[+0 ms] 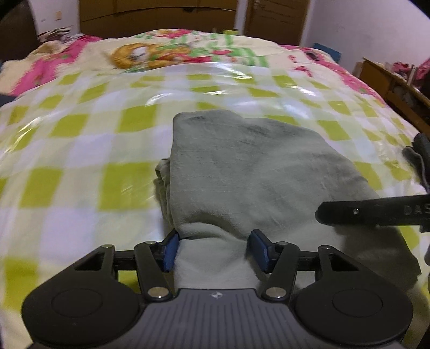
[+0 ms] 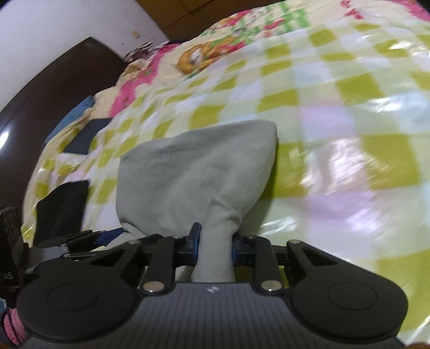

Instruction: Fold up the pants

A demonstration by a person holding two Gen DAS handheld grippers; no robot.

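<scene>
- Nearest in the left wrist view, the left gripper has a bunched edge of the grey-green pants between its blue pads; the jaws stand fairly wide, cloth filling the gap, so it looks like a loose hold rather than a hard pinch.
- In the right wrist view, the right gripper is clamped on a narrow neck of the same pants, its blue pads pressing the cloth from both sides.
- The pants lie on the bed, over the green-and-white checked cover, already doubled into a thick pad with layered edges showing at the left side.
- The fabric looks soft, limp and light: it sags and gathers wherever it is pinched and will not keep a line by itself.
- Judged from that, the best hold is at the corners of one edge, taking all layers together, with both grippers kept level so the fold does not skew.
- The cover looks glossy, so the bundle may slide when dragged; lifting seems safer than pulling.
- Farther back lies a cartoon-print blanket, with wooden cabinets against the wall behind.
</scene>
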